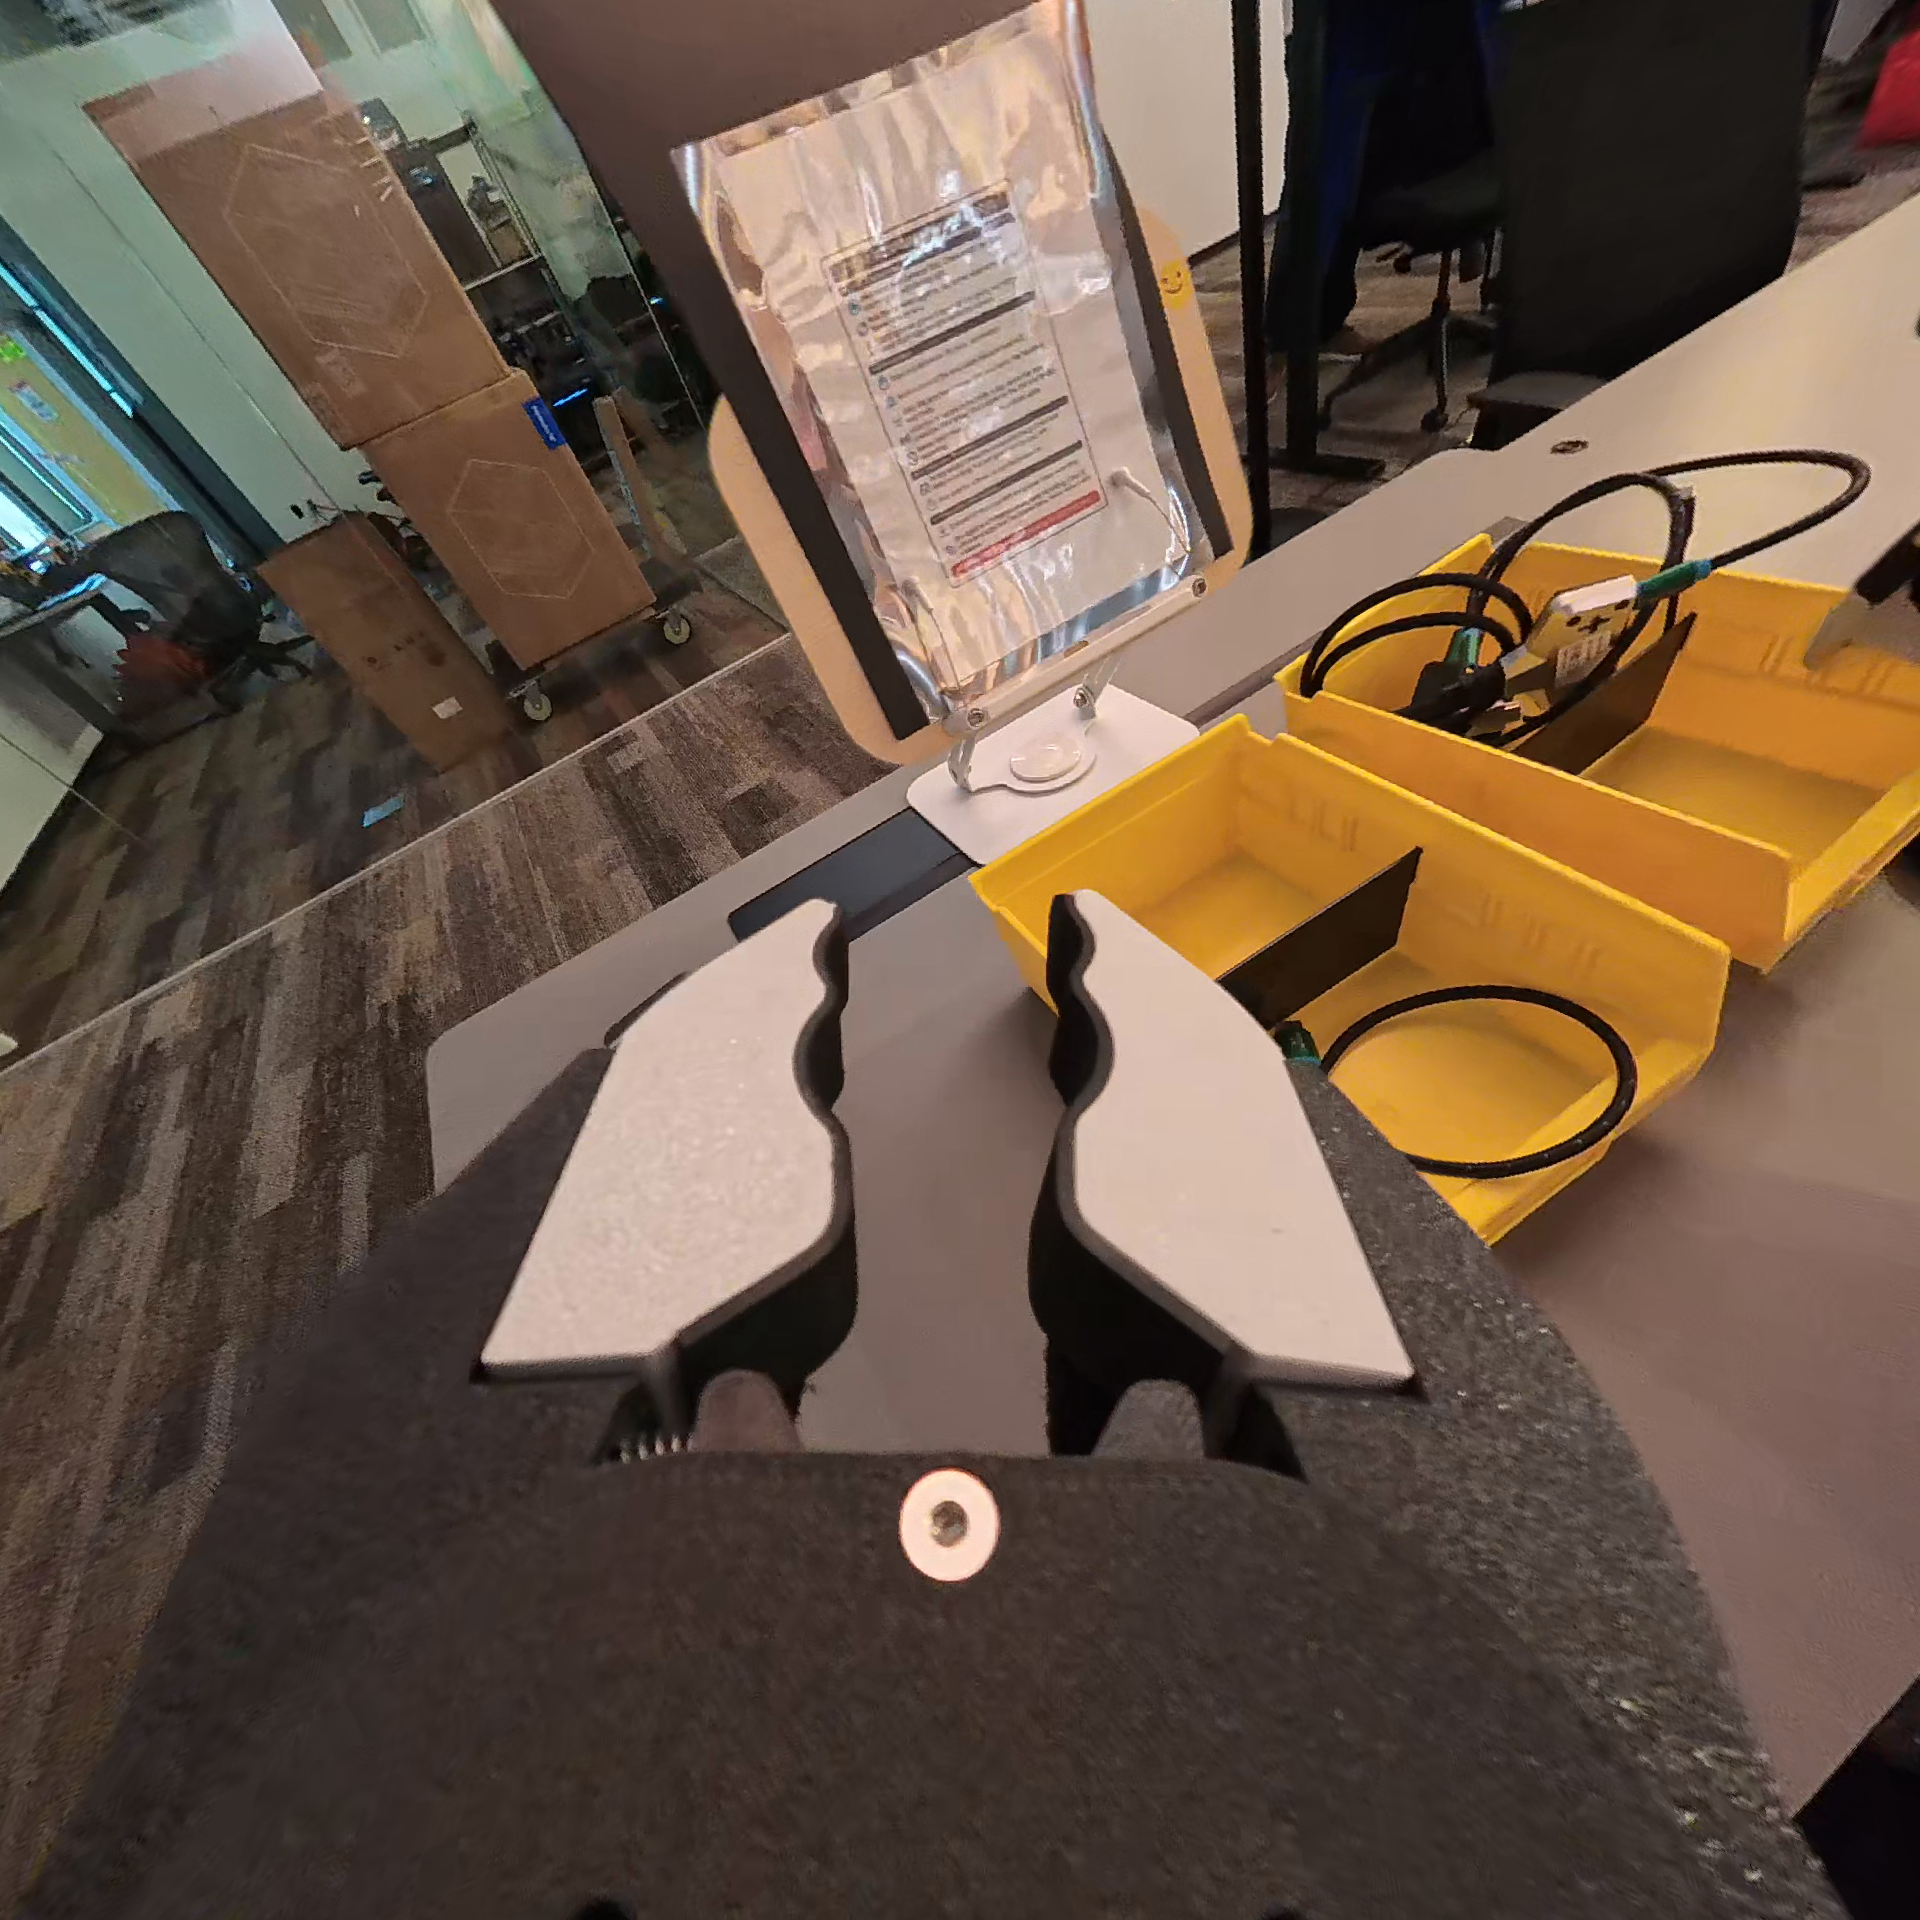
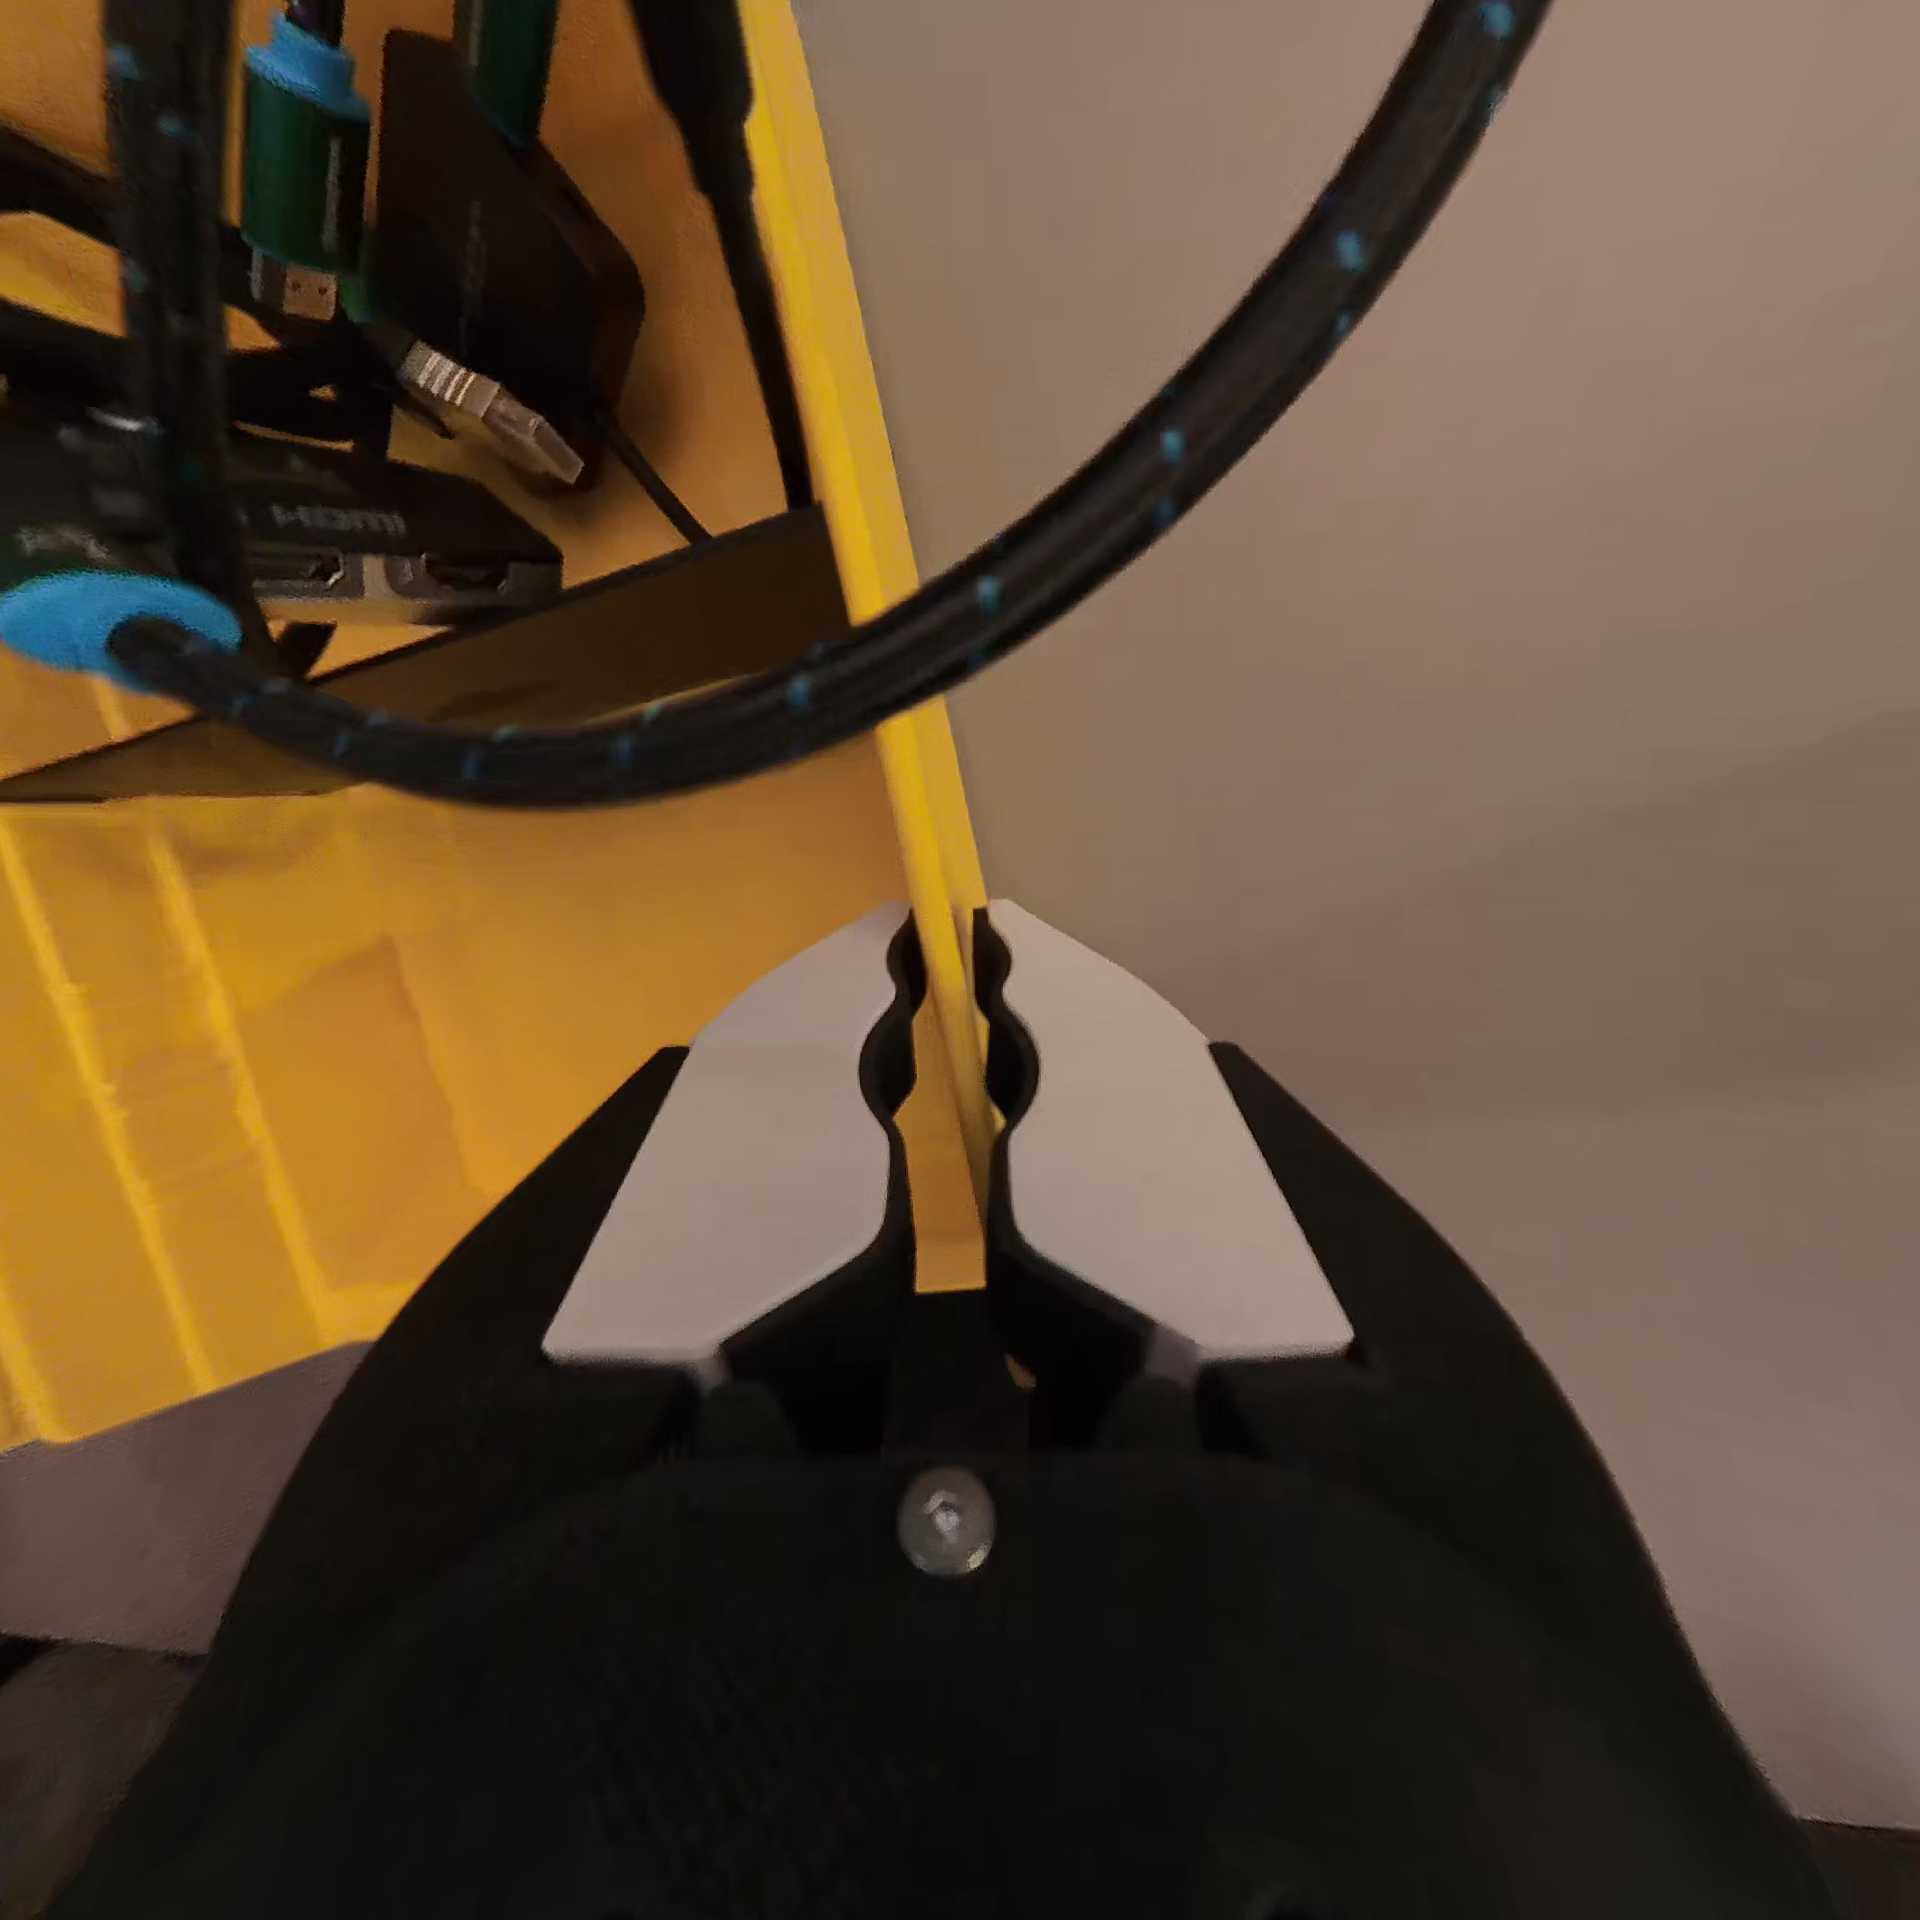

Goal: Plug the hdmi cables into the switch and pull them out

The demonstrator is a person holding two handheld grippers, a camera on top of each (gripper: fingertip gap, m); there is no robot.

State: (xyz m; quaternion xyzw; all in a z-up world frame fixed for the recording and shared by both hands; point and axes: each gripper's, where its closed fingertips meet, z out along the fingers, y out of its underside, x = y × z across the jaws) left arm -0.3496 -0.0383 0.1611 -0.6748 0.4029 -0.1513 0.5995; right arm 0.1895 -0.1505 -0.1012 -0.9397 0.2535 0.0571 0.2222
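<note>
The left gripper (image 1: 945,956) hangs with its jaws apart and empty over the grey table (image 1: 1714,1351), just beside the near yellow plastic bin (image 1: 1621,935), in which a black braided cable loop (image 1: 1496,1081) lies by a black divider (image 1: 1340,925). The right gripper (image 2: 948,925) has its jaws pressed onto the thin side wall of the far yellow plastic bin (image 2: 810,343). Inside that bin, behind its black divider, lie the small black HDMI switch (image 2: 364,551), its ports facing the camera, a green-shelled HDMI plug (image 2: 307,197), a silver USB plug (image 2: 488,410), and a black blue-flecked braided cable (image 2: 1039,561) arching out over the wall.
</note>
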